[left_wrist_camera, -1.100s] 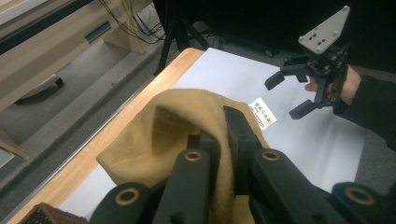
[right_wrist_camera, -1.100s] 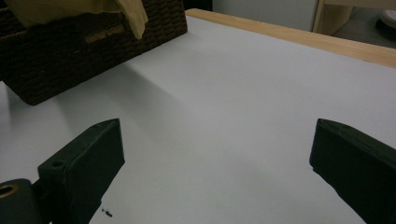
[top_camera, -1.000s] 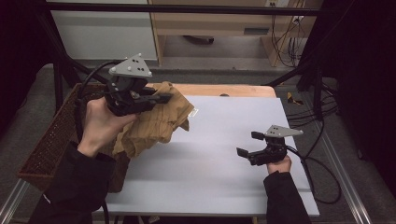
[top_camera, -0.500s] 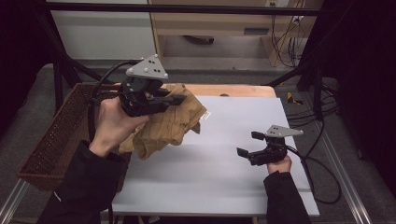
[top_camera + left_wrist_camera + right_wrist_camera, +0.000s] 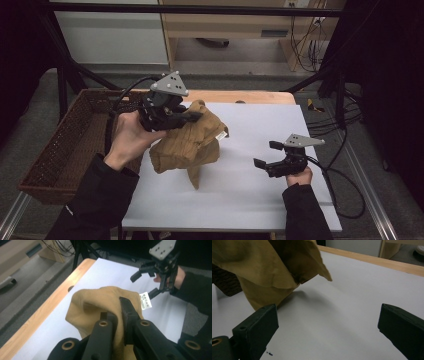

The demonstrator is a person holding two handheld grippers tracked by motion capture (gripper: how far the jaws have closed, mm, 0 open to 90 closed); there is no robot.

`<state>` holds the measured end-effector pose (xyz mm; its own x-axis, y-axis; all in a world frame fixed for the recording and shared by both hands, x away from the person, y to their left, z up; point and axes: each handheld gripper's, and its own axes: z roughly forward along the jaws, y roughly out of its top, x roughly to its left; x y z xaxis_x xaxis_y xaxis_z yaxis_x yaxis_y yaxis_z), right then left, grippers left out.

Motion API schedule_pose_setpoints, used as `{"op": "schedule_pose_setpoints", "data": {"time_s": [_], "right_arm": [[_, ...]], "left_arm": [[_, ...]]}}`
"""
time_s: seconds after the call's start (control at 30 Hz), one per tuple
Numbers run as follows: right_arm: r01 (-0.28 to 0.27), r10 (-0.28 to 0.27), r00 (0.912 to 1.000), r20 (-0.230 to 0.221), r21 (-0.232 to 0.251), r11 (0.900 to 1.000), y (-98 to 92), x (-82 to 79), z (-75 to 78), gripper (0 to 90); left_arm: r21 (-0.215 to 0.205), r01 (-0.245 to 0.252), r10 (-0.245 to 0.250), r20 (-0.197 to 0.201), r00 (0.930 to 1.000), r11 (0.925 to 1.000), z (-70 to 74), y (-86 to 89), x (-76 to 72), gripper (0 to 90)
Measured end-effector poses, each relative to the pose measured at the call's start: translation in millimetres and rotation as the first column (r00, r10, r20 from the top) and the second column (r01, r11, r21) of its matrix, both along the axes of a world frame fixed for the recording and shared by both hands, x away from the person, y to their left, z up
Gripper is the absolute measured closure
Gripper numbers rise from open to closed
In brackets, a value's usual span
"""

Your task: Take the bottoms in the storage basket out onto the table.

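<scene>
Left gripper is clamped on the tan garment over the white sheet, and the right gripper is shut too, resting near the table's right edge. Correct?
Not quite: the right gripper is open, its jaws wide apart with nothing between them, as the right gripper view shows. The left gripper does clamp the tan garment over the white sheet.

White table sheet [image 5: 260, 200] is the landmark; it covers most of the tabletop. Wooden table edge [image 5: 240, 96] runs along its far side as a bare strip. Dark wicker basket [image 5: 65, 150] sits against its left side, rim level with the sheet. Black cables [image 5: 345, 165] trail off its right side onto the grey floor [image 5: 380, 150]. Beyond its far side: white cabinet [image 5: 110, 30] and wooden shelf unit [image 5: 225, 30].
</scene>
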<state>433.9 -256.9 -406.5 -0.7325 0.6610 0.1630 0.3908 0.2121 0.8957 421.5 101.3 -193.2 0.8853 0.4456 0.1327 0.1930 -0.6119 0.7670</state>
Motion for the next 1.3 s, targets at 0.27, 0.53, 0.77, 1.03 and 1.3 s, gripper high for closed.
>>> {"op": "schedule_pose_setpoints", "data": {"time_s": [0.27, 0.53, 0.77, 1.03, 1.3], "right_arm": [[-0.001, 0.001, 1.0, -0.001, -0.004, 1.0, 0.5, 0.2, -0.6, 3.7], [0.0, 0.0, 1.0, -0.001, -0.005, 1.0, 0.7, 0.4, -0.9, 3.7], [-0.001, 0.001, 1.0, 0.0, -0.01, 1.0, 1.1, 0.7, -1.3, 3.7], [-0.001, 0.001, 1.0, -0.001, -0.013, 1.0, 1.3, 0.9, -1.6, 3.7], [-0.001, 0.0, 1.0, -0.003, -0.014, 1.0, 1.3, 0.8, -1.6, 3.7]], "left_arm": [[0.04, -0.003, 0.005, -0.04, 0.9992, 0.9992, -19.9, 1.0, 6.4, 87.2], [0.054, -0.009, 0.013, -0.067, 0.9977, 0.9985, -35.1, 4.4, 11.7, 87.2], [0.058, -0.008, 0.013, -0.087, 0.9961, 0.9983, -47.3, 5.0, 14.3, 87.2], [0.078, -0.006, 0.015, -0.112, 0.9936, 0.997, -61.9, 2.6, 18.4, 87.2], [0.09, -0.005, 0.018, -0.137, 0.9904, 0.9959, -76.5, 1.5, 22.0, 87.2]]}}
